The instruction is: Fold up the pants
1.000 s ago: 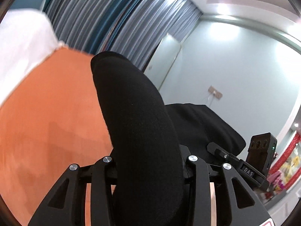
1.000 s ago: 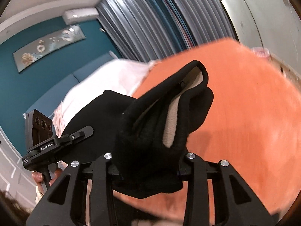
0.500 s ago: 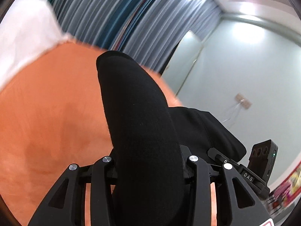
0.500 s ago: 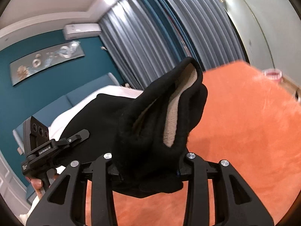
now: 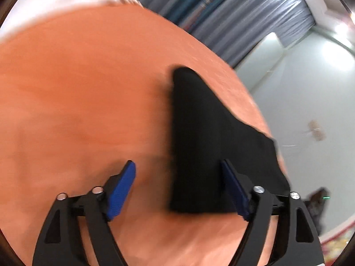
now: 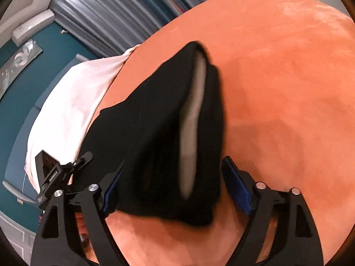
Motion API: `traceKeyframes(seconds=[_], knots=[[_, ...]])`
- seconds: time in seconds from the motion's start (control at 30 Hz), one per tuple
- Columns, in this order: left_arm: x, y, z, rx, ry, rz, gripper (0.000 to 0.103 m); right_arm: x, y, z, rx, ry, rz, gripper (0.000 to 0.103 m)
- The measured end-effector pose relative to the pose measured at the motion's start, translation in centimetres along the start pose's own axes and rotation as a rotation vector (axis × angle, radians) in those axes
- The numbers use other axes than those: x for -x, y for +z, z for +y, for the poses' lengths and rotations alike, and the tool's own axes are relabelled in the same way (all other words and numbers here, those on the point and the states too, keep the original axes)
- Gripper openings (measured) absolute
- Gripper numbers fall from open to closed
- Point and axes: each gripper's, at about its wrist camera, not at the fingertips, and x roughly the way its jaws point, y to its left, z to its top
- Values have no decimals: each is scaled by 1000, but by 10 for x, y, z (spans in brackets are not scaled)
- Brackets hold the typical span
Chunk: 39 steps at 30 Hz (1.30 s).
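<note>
The black pants (image 5: 206, 137) lie folded on the orange blanket (image 5: 77, 88). In the left wrist view my left gripper (image 5: 177, 184) is open, its blue pads apart, and the pants' edge lies between them toward the right pad. In the right wrist view my right gripper (image 6: 177, 188) is open too; the pants (image 6: 159, 137), with their pale fleece lining (image 6: 190, 133) showing, sit loosely between the pads. The left gripper's camera block (image 6: 47, 173) shows at the lower left of that view.
The orange blanket (image 6: 288, 88) covers a bed with white bedding (image 6: 73, 102) at its far end. Grey curtains (image 5: 233, 15) and a pale wall (image 5: 310, 99) stand beyond. A teal wall (image 6: 33, 84) with an air conditioner is at the left.
Both grippers have opened and let go of the pants, which dropped onto the orange blanket. Both cameras have tilted down toward the bed.
</note>
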Motion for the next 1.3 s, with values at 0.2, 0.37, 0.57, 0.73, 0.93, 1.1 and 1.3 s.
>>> traceKeyframes(seconds=[0.2,0.37,0.57,0.73,0.93,1.1,1.3], knots=[[88,14,-46,-119,183,-201,66,112,-25,-21,-93,-163,-254,67],[45,44,-144,-333,142,-142,67,134,7,71,228,-177,-327,11],[-110,47,-129,-347,338,85,70,30,39,128,411,-202,-193,10],[-124,14,-110,-501,386,-51,79,-46,34,52,366,-288,-72,0],[-95,50,-119,-378,362,-80,77,-25,45,37,234,-166,-88,1],[-146,71,-80,-236,370,119,88,-32,73,68,294,-189,-124,5],[-127,67,-84,-220,367,99,89,-56,87,3,66,-189,-51,0]])
